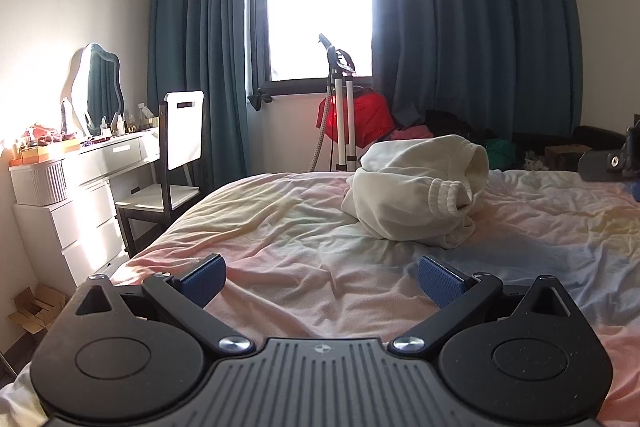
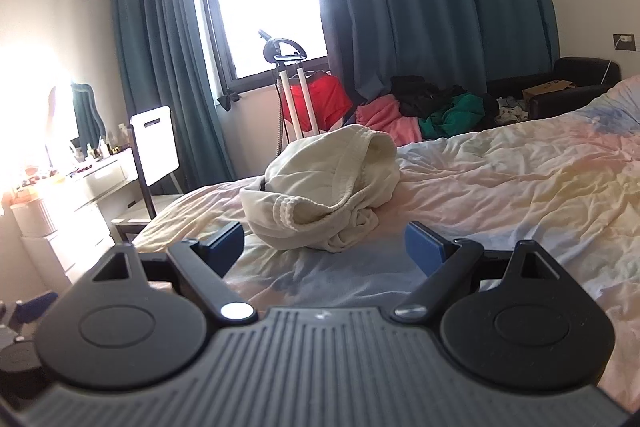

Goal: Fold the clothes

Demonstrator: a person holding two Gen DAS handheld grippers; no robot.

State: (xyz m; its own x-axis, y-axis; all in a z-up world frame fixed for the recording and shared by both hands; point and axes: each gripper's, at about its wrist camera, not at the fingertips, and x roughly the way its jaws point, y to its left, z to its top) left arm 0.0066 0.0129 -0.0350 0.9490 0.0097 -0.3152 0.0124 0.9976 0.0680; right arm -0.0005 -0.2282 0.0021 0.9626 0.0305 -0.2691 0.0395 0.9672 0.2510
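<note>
A cream sweatshirt (image 1: 416,191) lies crumpled in a heap on the pastel bedspread (image 1: 280,227), a ribbed cuff facing me. In the right wrist view the same cream sweatshirt (image 2: 324,187) sits just beyond the fingers. My left gripper (image 1: 322,281) hovers open over bare bedding, short of the garment and to its left. My right gripper (image 2: 324,251) is open too, its blue pads (image 2: 424,253) wide apart, with the heap's near edge between and just past them. Neither holds anything. The right gripper's body (image 1: 608,163) shows at the left view's right edge.
A white chair (image 1: 176,163) and a dresser (image 1: 72,195) with a mirror stand left of the bed. A garment steamer (image 1: 340,99) with a red item is under the window. Piled clothes (image 2: 432,111) and a dark sofa (image 2: 576,83) lie behind the bed.
</note>
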